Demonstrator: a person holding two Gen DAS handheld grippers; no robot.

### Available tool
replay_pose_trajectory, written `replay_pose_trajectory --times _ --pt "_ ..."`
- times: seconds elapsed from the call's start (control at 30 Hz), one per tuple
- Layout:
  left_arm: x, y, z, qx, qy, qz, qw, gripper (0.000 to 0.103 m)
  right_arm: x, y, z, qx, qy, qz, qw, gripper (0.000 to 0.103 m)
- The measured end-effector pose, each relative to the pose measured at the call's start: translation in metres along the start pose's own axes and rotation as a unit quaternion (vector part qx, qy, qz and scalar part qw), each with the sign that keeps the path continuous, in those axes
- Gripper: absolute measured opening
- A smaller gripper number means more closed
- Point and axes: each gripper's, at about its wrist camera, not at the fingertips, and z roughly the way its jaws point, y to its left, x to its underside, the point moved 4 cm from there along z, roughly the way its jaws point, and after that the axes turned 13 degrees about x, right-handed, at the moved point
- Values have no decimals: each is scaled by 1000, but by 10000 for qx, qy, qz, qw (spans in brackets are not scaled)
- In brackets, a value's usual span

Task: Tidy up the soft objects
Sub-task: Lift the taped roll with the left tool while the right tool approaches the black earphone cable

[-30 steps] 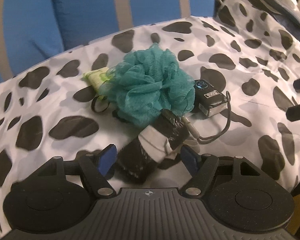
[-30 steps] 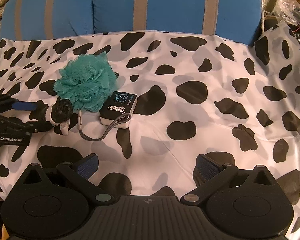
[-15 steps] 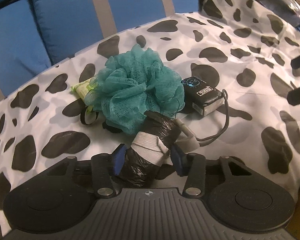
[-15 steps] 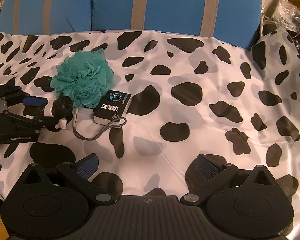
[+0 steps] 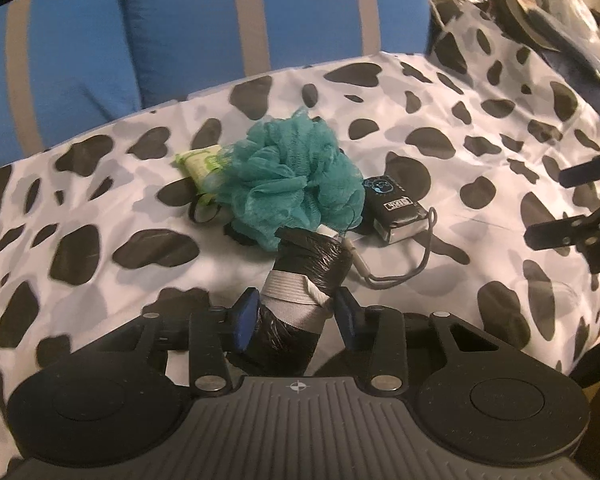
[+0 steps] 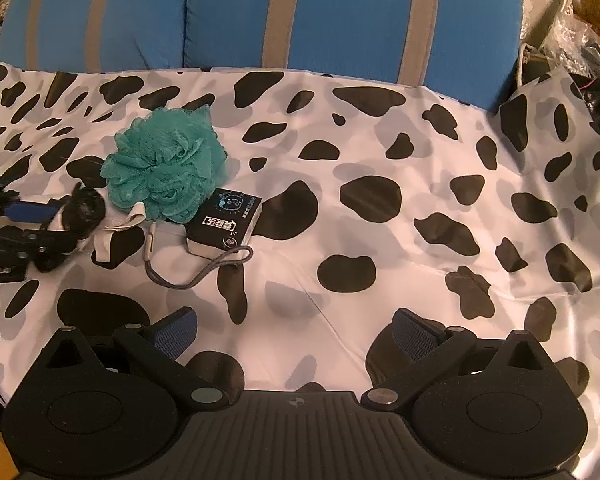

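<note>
My left gripper is shut on a black plastic roll with a white band, held just above the cow-print sheet. The roll also shows in the right wrist view at far left. A teal mesh bath pouf lies just beyond it, also in the right wrist view. A small black tissue pack with a grey cord sits right of the pouf, also in the right wrist view. My right gripper is open and empty over the sheet's near edge.
A green packet and a black hair tie lie left of the pouf. Blue cushions with grey stripes stand behind the sheet. Clutter and bags pile up at the far right.
My left gripper moved forward around the black roll and closed on it, then lifted it slightly. The right gripper stayed open and shifted little.
</note>
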Motion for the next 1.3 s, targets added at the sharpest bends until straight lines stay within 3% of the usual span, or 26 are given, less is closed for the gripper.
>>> replay_pose_trajectory --times 0.2,0.47,0.67,0.83,0.97,1.1,1.3 --pt "13 -2 -15 -463 228 -233 9984 40 0 7 -2 31 -25 -93 9999 103" --pt "41 14 1 -407 803 -593 9942 40 1 17 -2 37 -17 -213 9998 103" --pt "44 12 10 -435 855 -259 9951 40 0 28 2 -25 -27 -364 9993 103" --pt "40 13 7 -369 807 -281 9957 39 -3 38 5 -157 -97 -500 9986 103" --pt "33 7 -11 -169 510 -374 9979 38 -9 46 8 -215 -181 -572 9980 103" --pt "30 3 -32 -85 247 -424 9988 38 -19 55 10 -442 -287 -614 9967 103" --pt "32 11 -44 -48 151 -556 9983 38 -24 81 15 -826 -430 -1097 9896 98"
